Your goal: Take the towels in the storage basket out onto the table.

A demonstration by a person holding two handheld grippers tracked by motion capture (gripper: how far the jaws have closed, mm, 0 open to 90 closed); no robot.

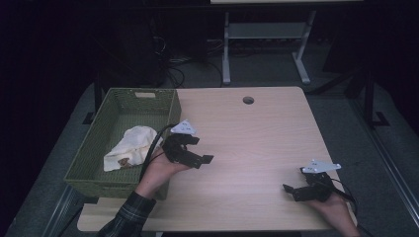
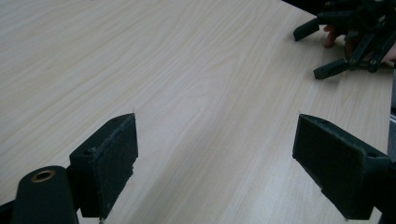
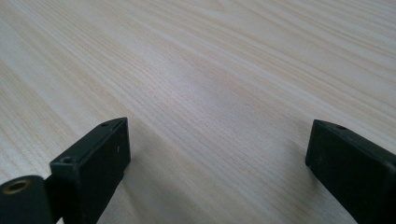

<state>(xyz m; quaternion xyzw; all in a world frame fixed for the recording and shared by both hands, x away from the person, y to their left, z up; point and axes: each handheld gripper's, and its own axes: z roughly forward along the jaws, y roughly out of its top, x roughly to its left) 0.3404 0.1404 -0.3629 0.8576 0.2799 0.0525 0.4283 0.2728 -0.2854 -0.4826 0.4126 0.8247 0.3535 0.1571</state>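
My left gripper (image 1: 201,149) hovers over the table just right of a green woven basket (image 1: 99,148); its jaws stand wide apart with nothing between them (image 2: 217,130). A crumpled cream cloth (image 1: 129,147) lies inside the basket. Near the table's front right edge, my right gripper (image 1: 294,179) is open too, with bare wood between its jaws (image 3: 219,128). The left gripper view catches the right gripper (image 2: 348,51) farther off at the top right, with fingers of the hand behind it.
The light wooden table (image 1: 247,138) has a round cable hole (image 1: 248,100) near its far edge. The basket overhangs the table's left side. Beyond the table are a desk frame's white legs (image 1: 226,54) and cables on a dark floor.
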